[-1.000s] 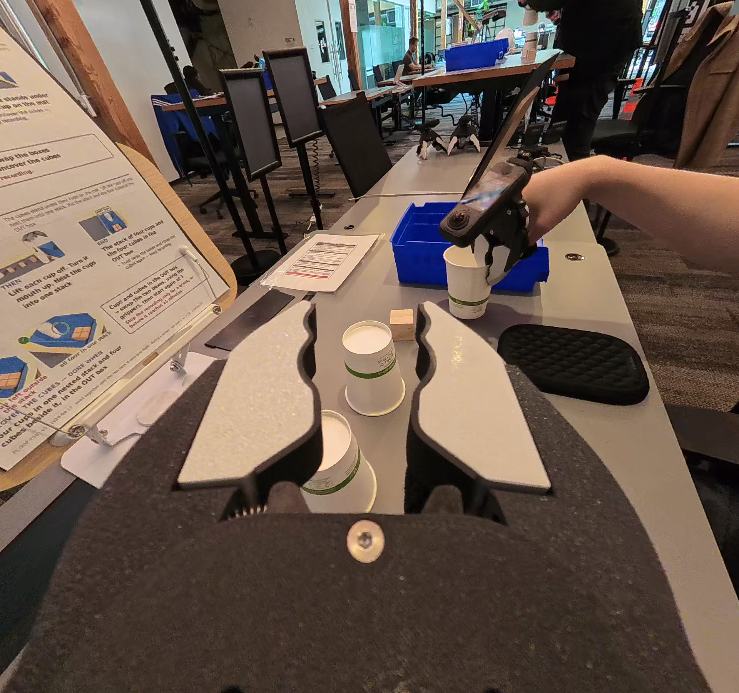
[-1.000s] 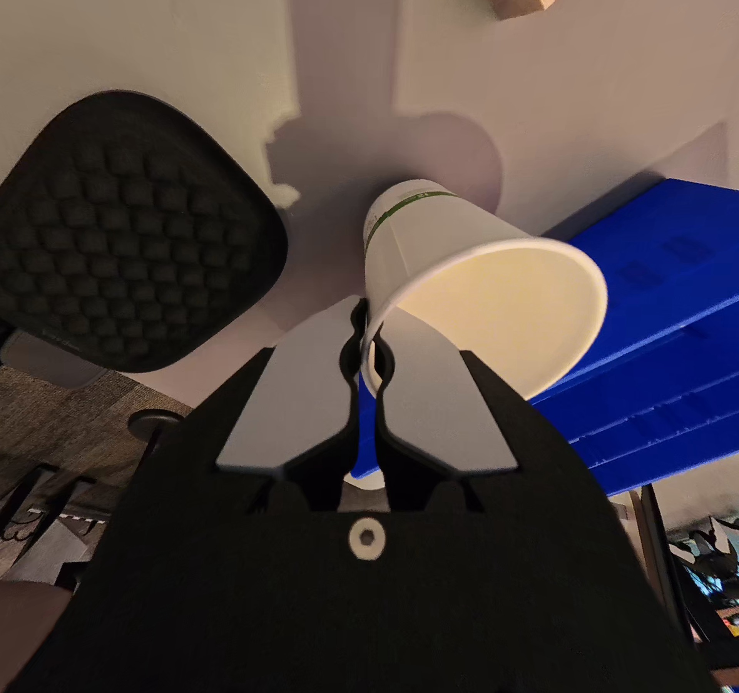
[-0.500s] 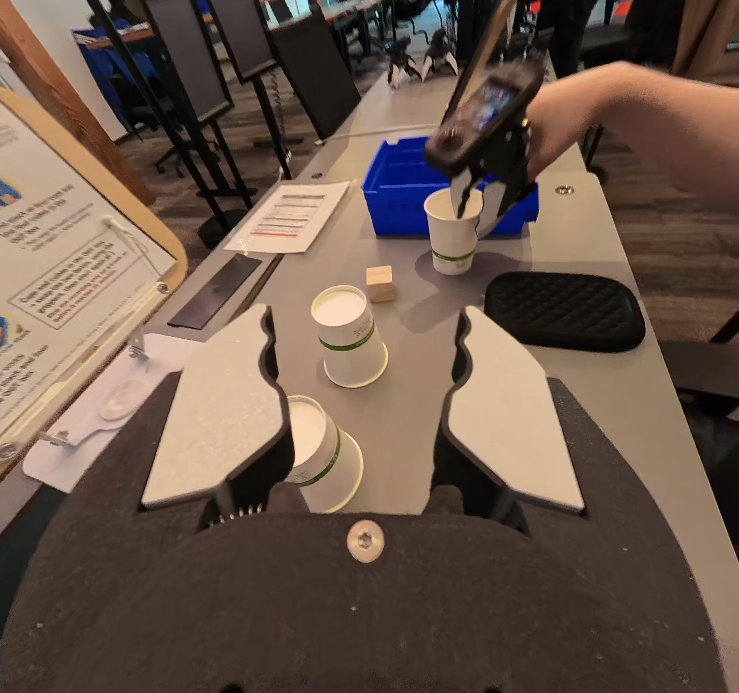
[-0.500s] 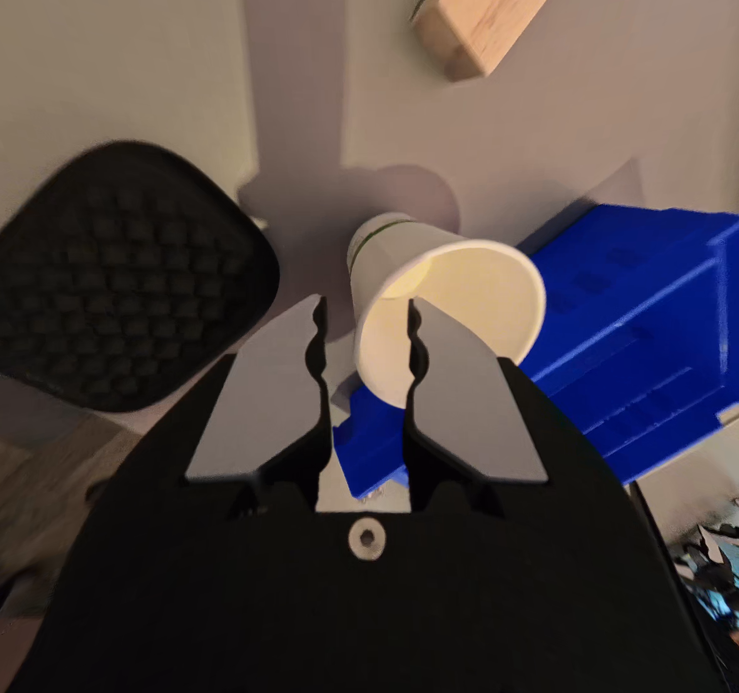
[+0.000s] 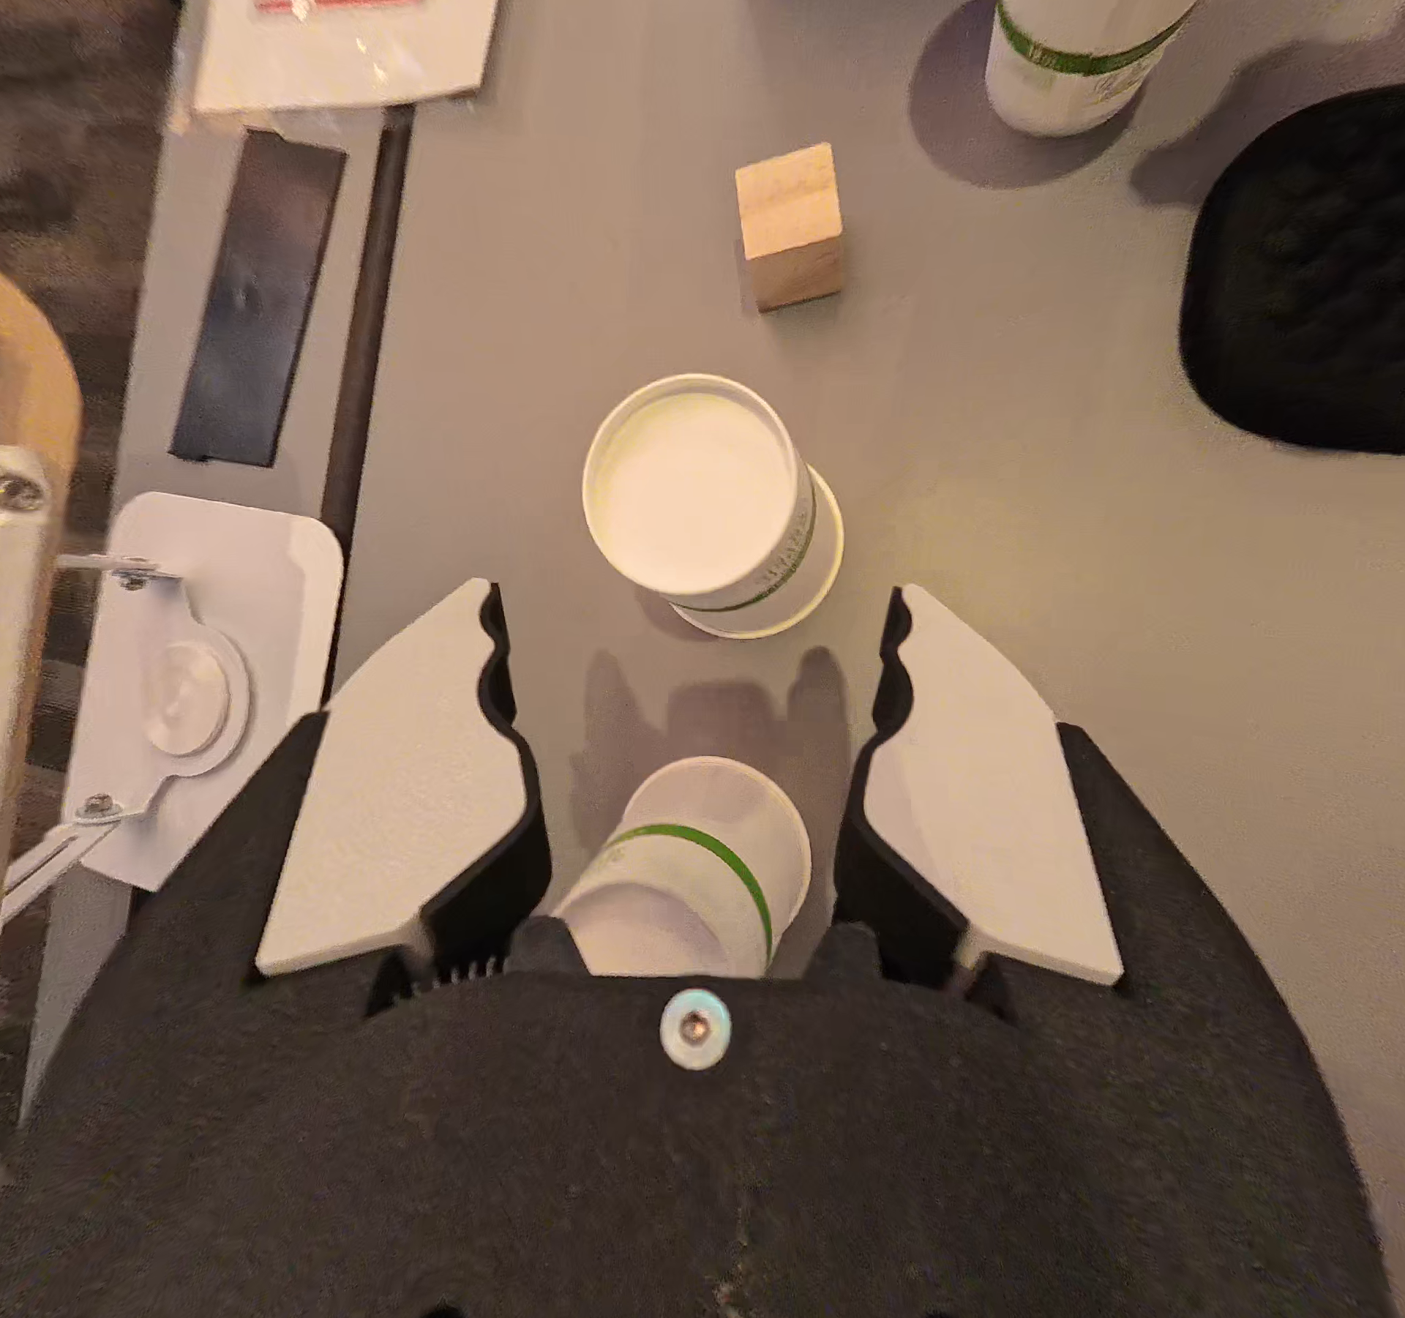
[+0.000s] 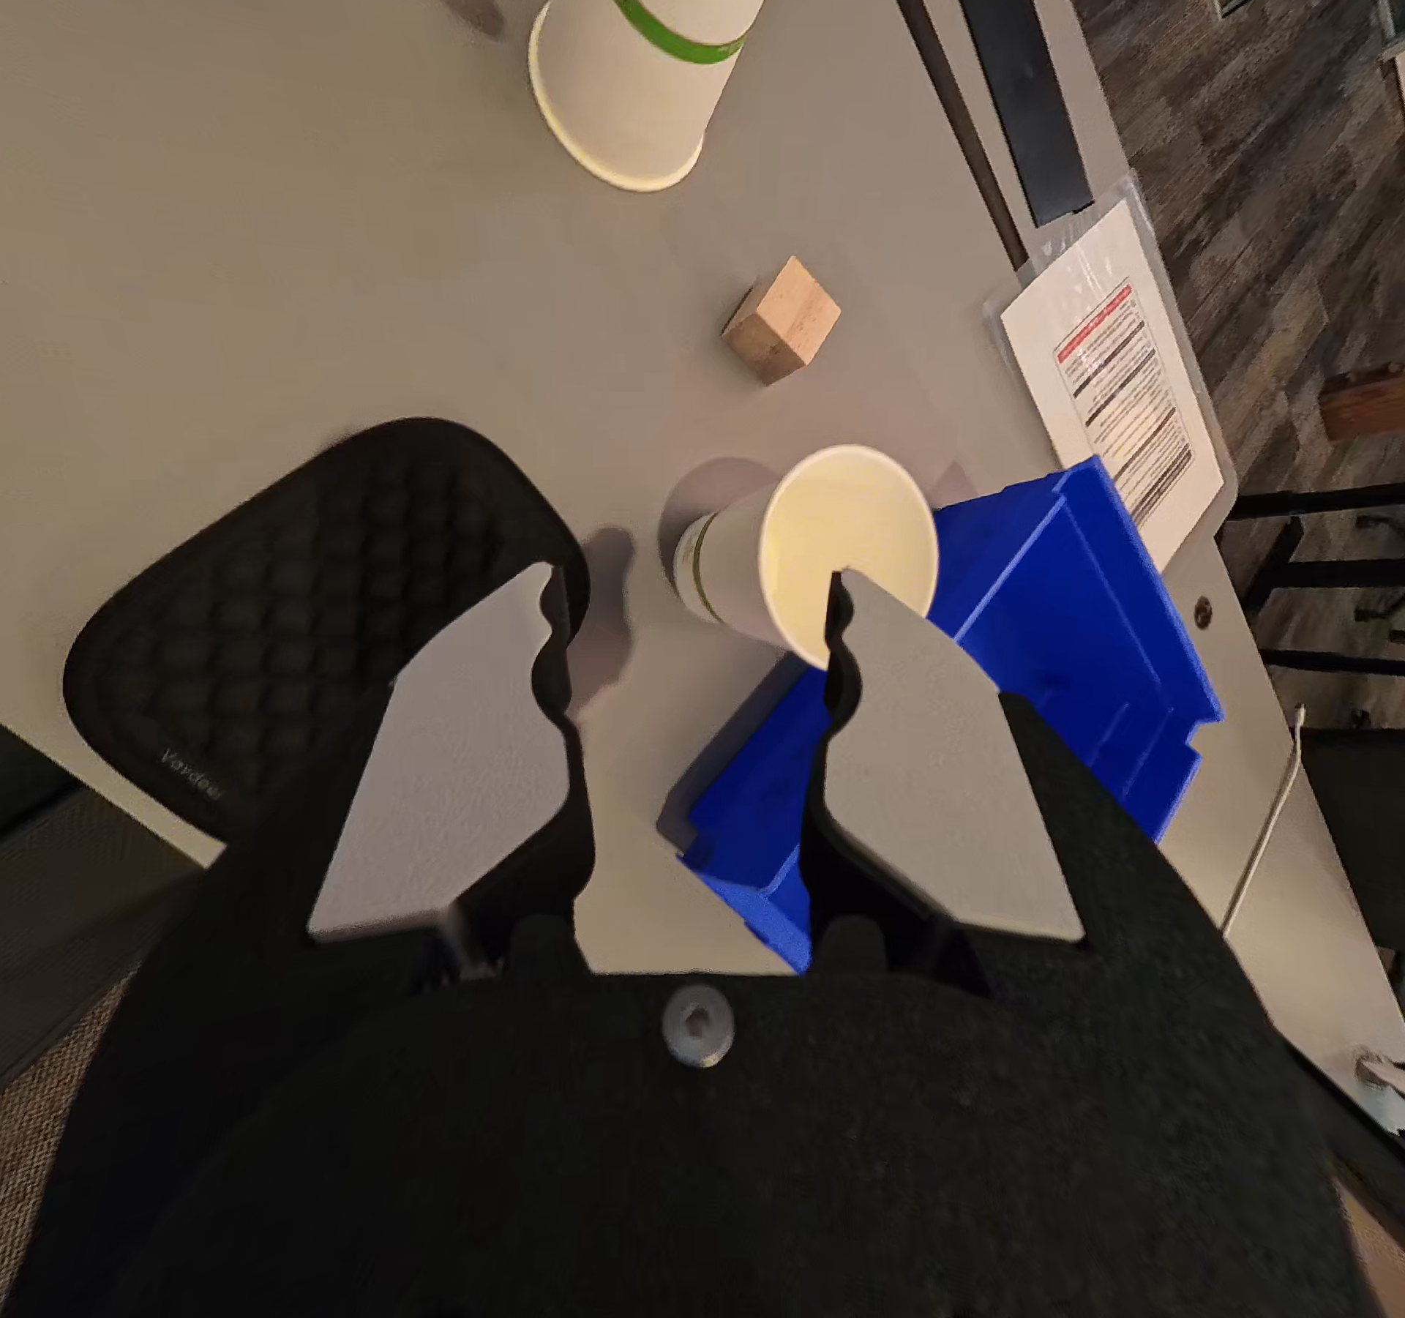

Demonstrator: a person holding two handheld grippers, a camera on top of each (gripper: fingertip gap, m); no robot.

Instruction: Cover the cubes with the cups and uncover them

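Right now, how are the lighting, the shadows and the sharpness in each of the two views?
Left wrist view: dim warm light, motion blur toward the edges, open left gripper shadowing the grey table. Right wrist view: equally dim, small wooden cube fairly sharp, black textured pad slightly soft.
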